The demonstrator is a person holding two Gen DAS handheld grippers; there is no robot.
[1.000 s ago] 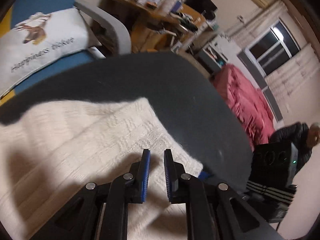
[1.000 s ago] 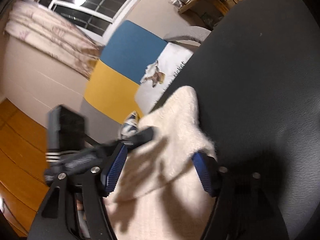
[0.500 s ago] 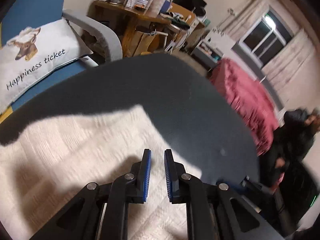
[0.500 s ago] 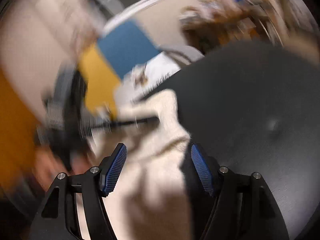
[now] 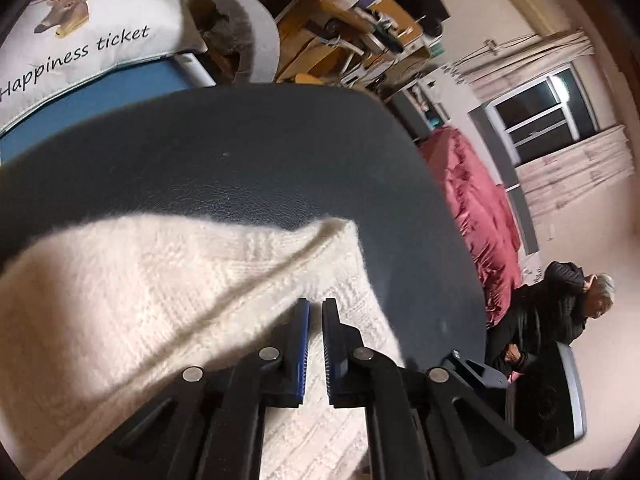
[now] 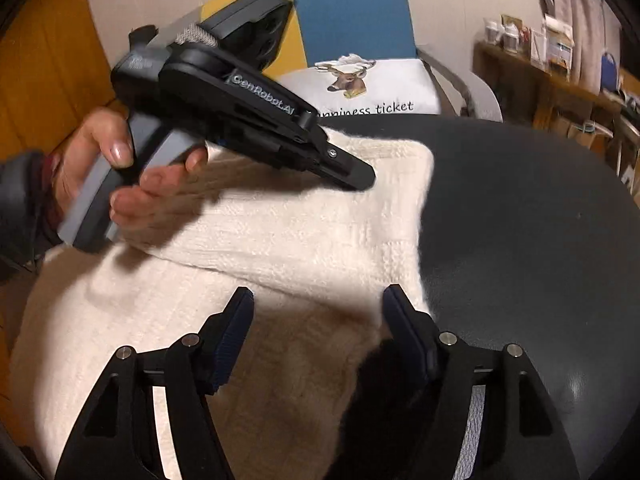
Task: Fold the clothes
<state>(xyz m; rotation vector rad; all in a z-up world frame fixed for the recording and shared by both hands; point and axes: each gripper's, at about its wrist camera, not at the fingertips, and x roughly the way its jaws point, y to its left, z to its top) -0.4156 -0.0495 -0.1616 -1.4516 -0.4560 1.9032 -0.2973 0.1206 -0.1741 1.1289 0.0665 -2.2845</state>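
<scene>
Fingers of the left gripper (image 5: 315, 308), nearly together after closing, and the gaping right gripper (image 6: 318, 300) are held empty over the part-folded cream sweater (image 6: 304, 236); further folds are judged outstanding.

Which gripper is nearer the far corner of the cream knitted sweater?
Left. The left gripper hangs just above the cream knitted sweater near that corner; the right gripper hovers open at the near edge.

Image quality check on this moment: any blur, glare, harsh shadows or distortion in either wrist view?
Left wrist: sharp, strong fisheye bending at the edges, a shadow crossing the white sweater, glare on the window. Right wrist: mostly sharp, right gripper casting a dark shadow on the sweater, faint sheen on the black table.
</scene>
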